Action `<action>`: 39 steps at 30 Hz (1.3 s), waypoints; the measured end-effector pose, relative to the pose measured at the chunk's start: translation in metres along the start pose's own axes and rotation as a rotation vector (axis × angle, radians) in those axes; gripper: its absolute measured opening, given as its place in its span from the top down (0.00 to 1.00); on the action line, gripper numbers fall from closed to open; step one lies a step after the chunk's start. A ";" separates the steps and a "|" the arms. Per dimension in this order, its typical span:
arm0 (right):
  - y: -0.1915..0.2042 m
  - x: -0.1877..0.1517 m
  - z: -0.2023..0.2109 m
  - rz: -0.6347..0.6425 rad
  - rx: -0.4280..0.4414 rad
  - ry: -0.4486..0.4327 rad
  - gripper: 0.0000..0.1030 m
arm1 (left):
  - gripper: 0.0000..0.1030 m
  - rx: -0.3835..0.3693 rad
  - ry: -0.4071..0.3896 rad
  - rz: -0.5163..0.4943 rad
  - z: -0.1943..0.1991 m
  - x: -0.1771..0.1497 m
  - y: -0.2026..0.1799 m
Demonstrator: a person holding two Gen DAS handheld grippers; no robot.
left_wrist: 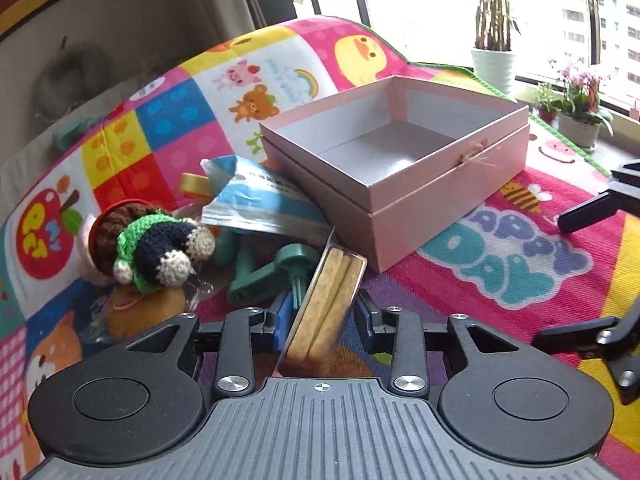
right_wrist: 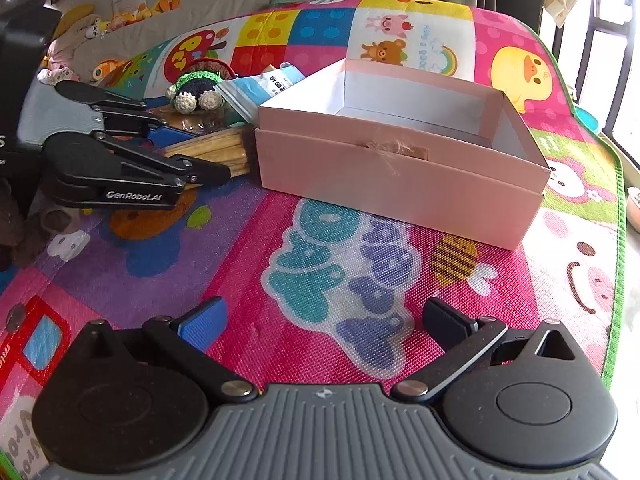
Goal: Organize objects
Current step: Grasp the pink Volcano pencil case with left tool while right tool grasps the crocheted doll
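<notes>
My left gripper [left_wrist: 320, 312] is shut on a clear pack of biscuit sticks [left_wrist: 326, 308], held on edge just above the play mat, left of the open pink box [left_wrist: 400, 184]. The box is empty inside. In the right wrist view the left gripper [right_wrist: 200, 152] holds the biscuit pack [right_wrist: 216, 152] against the box's left side [right_wrist: 360, 176]. My right gripper [right_wrist: 324, 320] is open and empty over the mat, in front of the box. Its fingers [left_wrist: 588, 208] show at the right edge of the left wrist view.
A pile lies left of the box: a crochet doll [left_wrist: 156, 248], a blue-and-white pouch [left_wrist: 260, 204], a green plastic toy [left_wrist: 272, 276], a wrapped bun [left_wrist: 140, 312]. Potted plants [left_wrist: 576, 116] stand by the window. Stuffed toys [right_wrist: 92, 28] lie beyond the colourful mat [right_wrist: 280, 264].
</notes>
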State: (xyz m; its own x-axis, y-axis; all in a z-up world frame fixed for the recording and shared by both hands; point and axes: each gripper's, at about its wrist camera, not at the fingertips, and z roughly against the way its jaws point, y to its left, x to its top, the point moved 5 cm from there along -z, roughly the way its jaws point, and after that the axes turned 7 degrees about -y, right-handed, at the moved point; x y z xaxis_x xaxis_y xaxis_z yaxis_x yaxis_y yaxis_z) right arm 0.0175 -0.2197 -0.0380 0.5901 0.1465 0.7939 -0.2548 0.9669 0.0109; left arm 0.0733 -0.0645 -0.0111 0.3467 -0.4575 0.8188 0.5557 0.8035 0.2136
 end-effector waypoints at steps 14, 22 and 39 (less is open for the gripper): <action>0.050 0.057 -0.010 0.099 0.131 -0.029 0.00 | 0.68 0.101 -0.083 0.556 0.097 -0.055 0.088; 0.128 0.202 -0.090 0.166 0.203 -0.117 0.00 | 0.68 0.026 -0.072 0.481 0.100 -0.062 0.070; 0.110 0.182 -0.067 0.178 0.234 -0.039 0.42 | 0.67 -0.006 -0.015 0.266 0.112 -0.060 0.016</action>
State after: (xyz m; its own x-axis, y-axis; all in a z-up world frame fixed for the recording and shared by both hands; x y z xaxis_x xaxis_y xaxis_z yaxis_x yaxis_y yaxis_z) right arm 0.1479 -0.0725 0.0666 0.4916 0.2974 0.8184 -0.5240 0.8517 0.0052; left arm -0.0234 0.0179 0.0030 0.4703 -0.2246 0.8535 0.4510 0.8924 -0.0137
